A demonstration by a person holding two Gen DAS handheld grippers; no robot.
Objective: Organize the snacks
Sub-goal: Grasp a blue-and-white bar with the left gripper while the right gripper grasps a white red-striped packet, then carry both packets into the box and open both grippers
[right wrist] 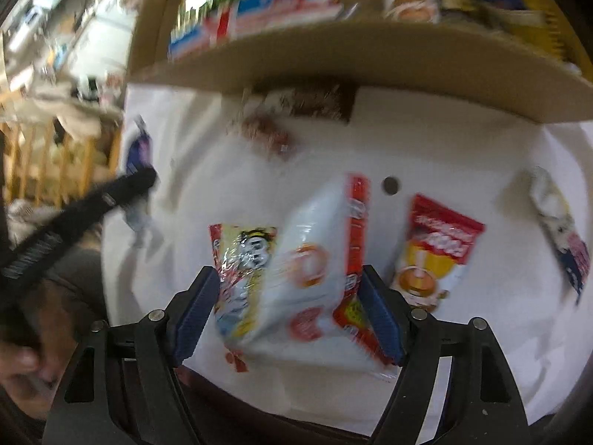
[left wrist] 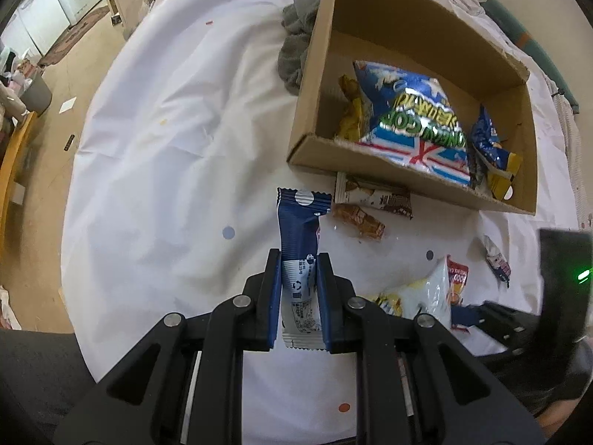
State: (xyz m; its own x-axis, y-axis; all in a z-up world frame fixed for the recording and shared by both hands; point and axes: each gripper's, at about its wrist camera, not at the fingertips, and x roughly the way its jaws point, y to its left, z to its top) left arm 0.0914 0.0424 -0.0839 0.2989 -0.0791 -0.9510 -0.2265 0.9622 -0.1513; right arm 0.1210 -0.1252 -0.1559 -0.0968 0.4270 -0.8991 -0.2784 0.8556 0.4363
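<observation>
My left gripper (left wrist: 298, 259) is shut on a blue and white snack bar (left wrist: 301, 230) and holds it above the white table, in front of the cardboard box (left wrist: 315, 74). The box holds a big blue chips bag (left wrist: 411, 118) and several small packs. My right gripper (right wrist: 287, 278) stands wide, its fingers against both sides of a white and red snack bag (right wrist: 311, 263) that overlaps a yellow pack (right wrist: 241, 256). A red and yellow pack (right wrist: 437, 252) lies to its right. The right wrist view is blurred by motion.
Loose snacks lie by the box's front wall: a brown bar (left wrist: 374, 194), an orange wrapped piece (left wrist: 359, 218) and a small pack (left wrist: 496, 259). A grey cloth (left wrist: 296, 44) lies left of the box. The table edge curves along the left, floor below.
</observation>
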